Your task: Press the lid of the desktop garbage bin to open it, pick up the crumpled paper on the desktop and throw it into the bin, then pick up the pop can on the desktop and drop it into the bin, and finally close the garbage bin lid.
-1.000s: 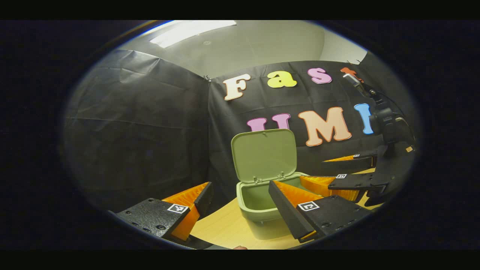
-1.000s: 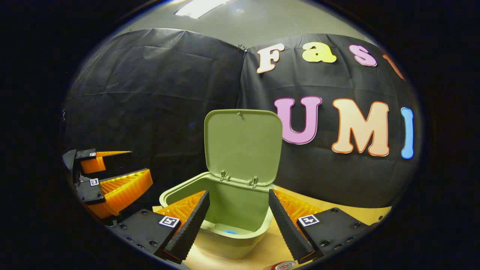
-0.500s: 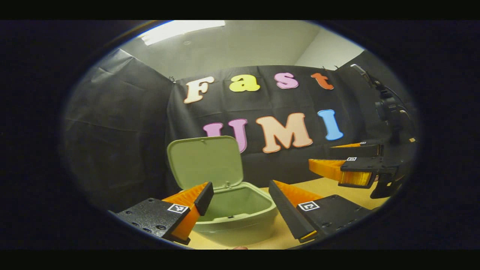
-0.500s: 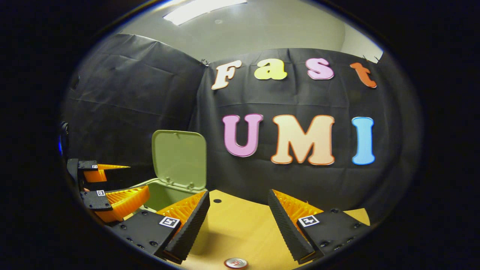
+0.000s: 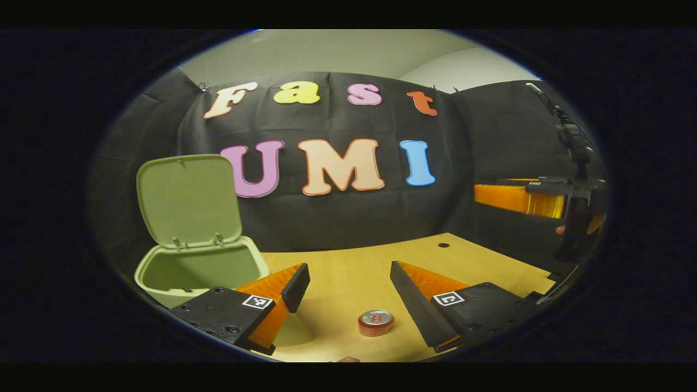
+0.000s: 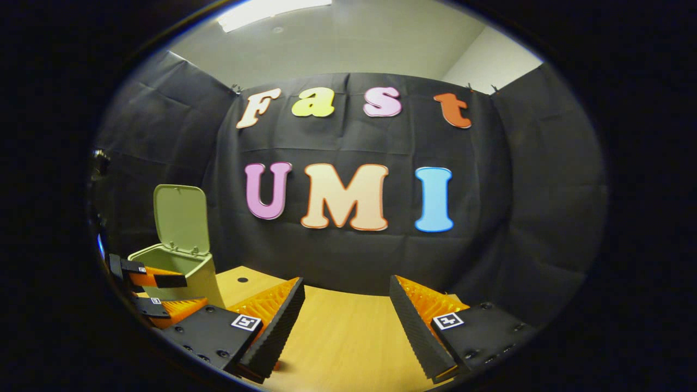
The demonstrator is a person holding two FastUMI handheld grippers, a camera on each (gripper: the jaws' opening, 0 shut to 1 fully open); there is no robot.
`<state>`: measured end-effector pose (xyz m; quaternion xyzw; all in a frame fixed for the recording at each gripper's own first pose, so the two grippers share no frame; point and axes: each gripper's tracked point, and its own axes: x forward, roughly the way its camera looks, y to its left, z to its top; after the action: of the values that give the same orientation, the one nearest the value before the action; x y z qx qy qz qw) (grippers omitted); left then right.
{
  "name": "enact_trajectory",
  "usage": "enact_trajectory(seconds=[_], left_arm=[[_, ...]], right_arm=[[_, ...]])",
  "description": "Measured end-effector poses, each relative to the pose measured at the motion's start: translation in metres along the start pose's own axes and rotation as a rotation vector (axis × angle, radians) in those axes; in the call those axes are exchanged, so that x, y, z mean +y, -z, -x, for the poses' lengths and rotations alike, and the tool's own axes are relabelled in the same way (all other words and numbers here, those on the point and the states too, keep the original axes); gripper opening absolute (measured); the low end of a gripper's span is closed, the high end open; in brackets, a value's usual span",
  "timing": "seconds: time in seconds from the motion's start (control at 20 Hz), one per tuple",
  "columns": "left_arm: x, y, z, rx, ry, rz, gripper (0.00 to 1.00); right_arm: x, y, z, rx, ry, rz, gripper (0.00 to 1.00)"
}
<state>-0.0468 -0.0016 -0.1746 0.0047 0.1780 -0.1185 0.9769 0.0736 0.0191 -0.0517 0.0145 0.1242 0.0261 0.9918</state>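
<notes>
The green bin [image 5: 163, 275] stands at the left on the wooden desk, its lid [image 5: 188, 198] swung up and open. A pop can [image 5: 375, 322] stands upright on the desk, low between my left gripper's fingers. My left gripper [image 5: 348, 280] is open and holds nothing. The right gripper [image 5: 514, 197] hangs high at the right edge of the left gripper view. In the right gripper view, my right gripper [image 6: 346, 291] is open above bare desk, the bin [image 6: 179, 261] sits far left with its lid [image 6: 181, 219] up, and the left gripper [image 6: 155, 294] shows beside it.
The wooden desk [image 5: 348, 267] runs back to the black cloth wall and has a small dark hole [image 5: 444, 245] near its far edge. A dark stand with cables [image 5: 572, 141] rises at the right. A hand [image 5: 577, 226] holds the right gripper.
Both views have swung to the right, so the bin has slid to the left side. The pop can has come into the left gripper view. Both grippers stay open.
</notes>
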Motion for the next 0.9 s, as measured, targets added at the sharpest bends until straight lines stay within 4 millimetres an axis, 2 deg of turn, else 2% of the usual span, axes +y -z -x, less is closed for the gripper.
enact_trajectory(seconds=[0.05,0.15,0.25,0.3,0.45,0.55,0.75,0.85,0.9], left_arm=[[-0.008,0.013,-0.005,0.027,0.016,0.011,0.88],[-0.023,0.045,-0.014,0.096,0.041,0.042,0.91],[-0.033,0.067,-0.023,0.145,0.054,0.059,0.92],[-0.035,0.078,-0.027,0.166,0.053,0.057,0.96],[-0.033,0.112,-0.041,0.223,0.021,0.040,0.92],[-0.030,0.133,-0.047,0.261,0.001,0.025,0.93],[-0.026,0.166,-0.050,0.326,-0.028,0.035,0.93],[-0.027,0.185,-0.051,0.364,-0.030,0.045,0.89],[-0.026,0.195,-0.051,0.383,-0.032,0.048,0.93]], right_arm=[[-0.015,0.006,0.005,0.013,0.031,-0.009,0.98],[-0.042,0.016,0.017,0.037,0.084,-0.028,0.98],[-0.069,0.029,0.032,0.068,0.136,-0.032,0.98],[-0.084,0.036,0.040,0.086,0.169,-0.029,0.98],[-0.117,0.056,0.063,0.143,0.241,-0.039,0.98],[-0.130,0.065,0.074,0.167,0.276,-0.050,0.98],[-0.147,0.071,0.091,0.187,0.331,-0.039,0.98],[-0.151,0.073,0.095,0.196,0.342,-0.038,0.98],[-0.150,0.073,0.096,0.200,0.343,-0.038,1.00]])
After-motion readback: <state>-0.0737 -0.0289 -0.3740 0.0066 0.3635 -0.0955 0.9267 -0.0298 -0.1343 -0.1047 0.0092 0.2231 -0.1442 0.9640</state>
